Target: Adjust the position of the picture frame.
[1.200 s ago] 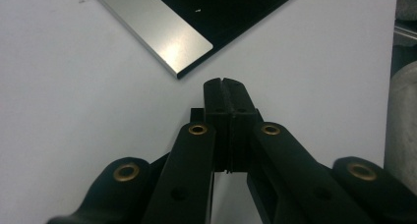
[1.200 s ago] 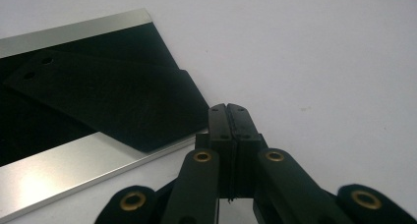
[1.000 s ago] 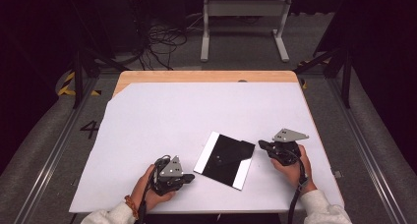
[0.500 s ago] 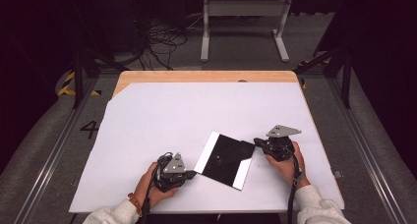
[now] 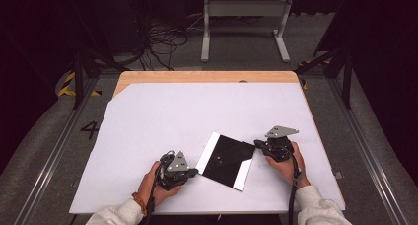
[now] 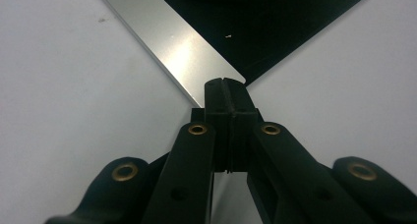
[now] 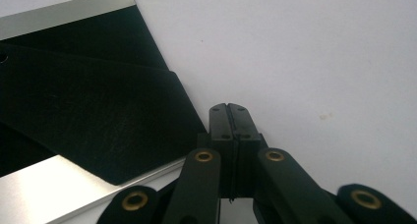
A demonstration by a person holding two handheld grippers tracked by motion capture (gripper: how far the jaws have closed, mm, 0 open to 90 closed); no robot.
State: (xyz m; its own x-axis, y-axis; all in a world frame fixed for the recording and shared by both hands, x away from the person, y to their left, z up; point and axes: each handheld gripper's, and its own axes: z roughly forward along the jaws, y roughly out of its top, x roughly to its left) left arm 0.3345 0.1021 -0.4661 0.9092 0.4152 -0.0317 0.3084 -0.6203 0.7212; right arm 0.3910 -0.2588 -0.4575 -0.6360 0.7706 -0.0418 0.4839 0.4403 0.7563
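**A:** so where's the plate (image 5: 227, 161) sitting? Looks like a black square with silver strips, turned like a diamond on the white sheet (image 5: 162, 116), near the front edge, right between the two tongs.

**B:** yep. Left gripper (image 5: 193, 172) is clenched, holding nothing, tips touching the plate's near-left corner, or as good as. Right gripper (image 5: 258, 144) is clenched and empty too, just beside the right corner. Left looks a hair nearer, I'd say.
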